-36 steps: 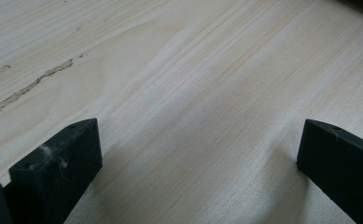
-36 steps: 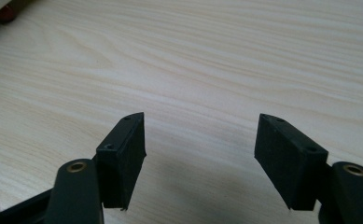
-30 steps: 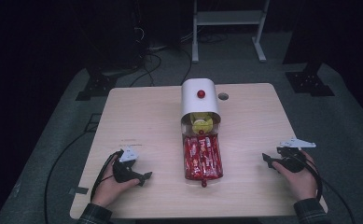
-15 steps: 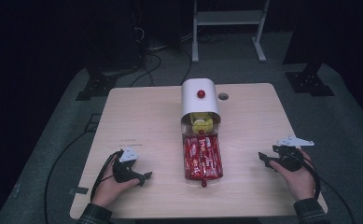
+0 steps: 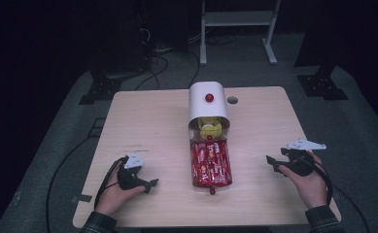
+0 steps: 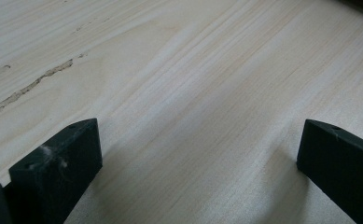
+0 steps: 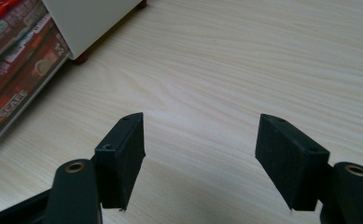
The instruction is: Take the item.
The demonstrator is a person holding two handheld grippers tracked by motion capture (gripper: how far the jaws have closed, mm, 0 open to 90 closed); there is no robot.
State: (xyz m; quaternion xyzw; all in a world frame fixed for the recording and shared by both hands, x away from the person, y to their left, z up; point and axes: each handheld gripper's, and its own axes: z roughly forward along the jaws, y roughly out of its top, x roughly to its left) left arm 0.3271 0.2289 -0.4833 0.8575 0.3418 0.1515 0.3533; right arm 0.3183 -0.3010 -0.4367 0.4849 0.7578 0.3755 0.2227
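A white round-topped dispenser box [image 5: 208, 104] with a red knob [image 5: 209, 97] stands at the table's middle, something yellow [image 5: 210, 129] in its open front. A tray of red packets [image 5: 211, 164] stretches from it toward me. My left gripper [image 5: 149, 184] rests on the wood left of the tray, jaws open and pointing at it; the left gripper view has its jaws [image 6: 198, 158] wide apart over bare wood. My right gripper [image 5: 270, 163] lies right of the tray, open and empty [image 7: 200, 140]. The right gripper view has the box corner [image 7: 90, 18] and Nescafe packets [image 7: 11, 70] at upper left.
The pale wooden table [image 5: 147, 121] has a round hole [image 5: 232, 100] right of the box. A small red foot [image 7: 81, 58] sits under the box corner. Cables and stand legs lie on the dark floor beyond the far edge.
My right hand has drifted slightly left toward the tray. The left hand, the box and the tray have kept still.
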